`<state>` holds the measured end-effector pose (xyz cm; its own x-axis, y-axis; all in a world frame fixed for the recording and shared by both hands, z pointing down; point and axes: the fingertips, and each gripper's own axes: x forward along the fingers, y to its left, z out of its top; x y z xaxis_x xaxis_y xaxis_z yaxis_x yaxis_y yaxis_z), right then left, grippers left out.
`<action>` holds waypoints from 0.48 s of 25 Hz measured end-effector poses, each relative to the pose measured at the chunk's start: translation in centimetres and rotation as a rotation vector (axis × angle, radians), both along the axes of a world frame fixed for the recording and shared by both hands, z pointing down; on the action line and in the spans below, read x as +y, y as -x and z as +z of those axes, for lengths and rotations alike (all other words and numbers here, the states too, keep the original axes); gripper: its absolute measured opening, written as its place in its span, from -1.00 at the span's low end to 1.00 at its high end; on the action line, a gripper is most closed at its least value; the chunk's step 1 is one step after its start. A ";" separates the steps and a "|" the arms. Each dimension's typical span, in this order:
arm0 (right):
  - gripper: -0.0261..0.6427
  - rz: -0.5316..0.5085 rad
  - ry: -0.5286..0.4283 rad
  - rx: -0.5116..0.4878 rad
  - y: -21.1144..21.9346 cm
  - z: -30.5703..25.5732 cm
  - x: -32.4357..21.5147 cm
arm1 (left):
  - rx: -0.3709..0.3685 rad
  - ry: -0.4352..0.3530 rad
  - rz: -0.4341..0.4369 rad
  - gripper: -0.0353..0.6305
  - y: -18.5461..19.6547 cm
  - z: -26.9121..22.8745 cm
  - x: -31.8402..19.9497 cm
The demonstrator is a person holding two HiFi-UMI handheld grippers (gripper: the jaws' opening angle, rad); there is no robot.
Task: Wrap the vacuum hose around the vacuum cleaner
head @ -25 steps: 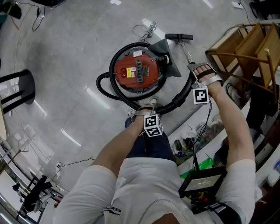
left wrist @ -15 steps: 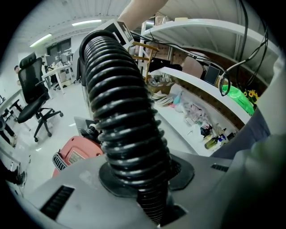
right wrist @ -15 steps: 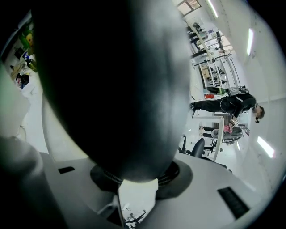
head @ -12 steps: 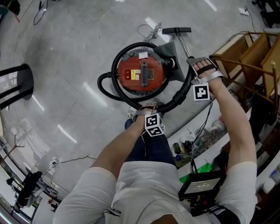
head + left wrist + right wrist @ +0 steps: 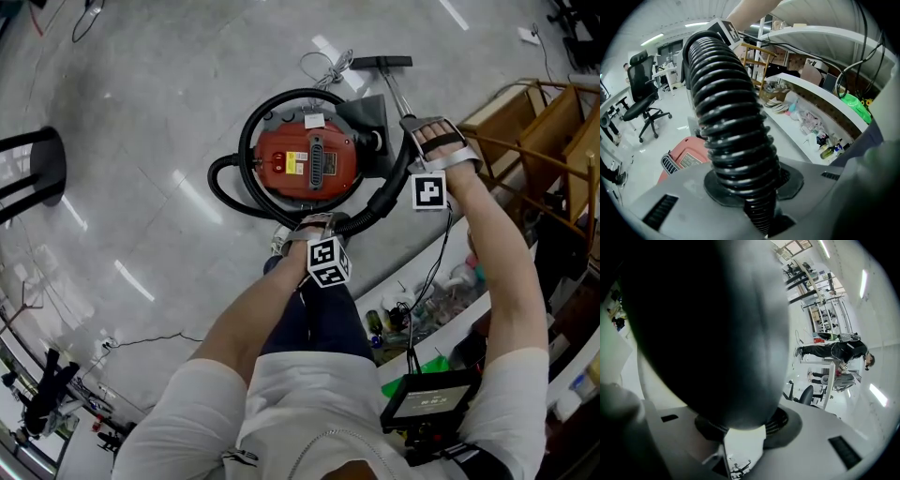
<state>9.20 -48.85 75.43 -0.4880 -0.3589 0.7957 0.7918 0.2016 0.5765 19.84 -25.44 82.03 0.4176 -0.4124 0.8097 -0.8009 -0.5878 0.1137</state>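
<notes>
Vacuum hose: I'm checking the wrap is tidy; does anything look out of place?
The black ribbed hose circles the round red vacuum cleaner, but at the head view's left one loop bulges away from it. A white cord lies loosely bundled on the floor beyond. No damage shows.

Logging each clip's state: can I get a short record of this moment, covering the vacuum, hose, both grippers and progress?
vacuum: red, standing on the floor
hose: black, ribbed; loops round the vacuum, then rises to both grippers
left gripper: jaws shut on the ribbed hose, at the vacuum's near side
right gripper: jaws shut on a smooth dark part, seemingly the hose's end by the wand
nozzle: on the floor beyond the vacuum
progress: roughly one loop laid; the held stretch is not yet wrapped
</notes>
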 end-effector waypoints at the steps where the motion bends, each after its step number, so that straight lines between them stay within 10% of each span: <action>1: -0.45 0.013 0.008 0.006 -0.4 0.4 0.1 | -0.001 0.006 0.007 -0.59 0.0 0.2 0.2; 12: -0.45 0.161 0.043 -0.004 -2.9 2.3 0.3 | -0.007 0.024 0.036 -0.61 -0.6 1.0 1.7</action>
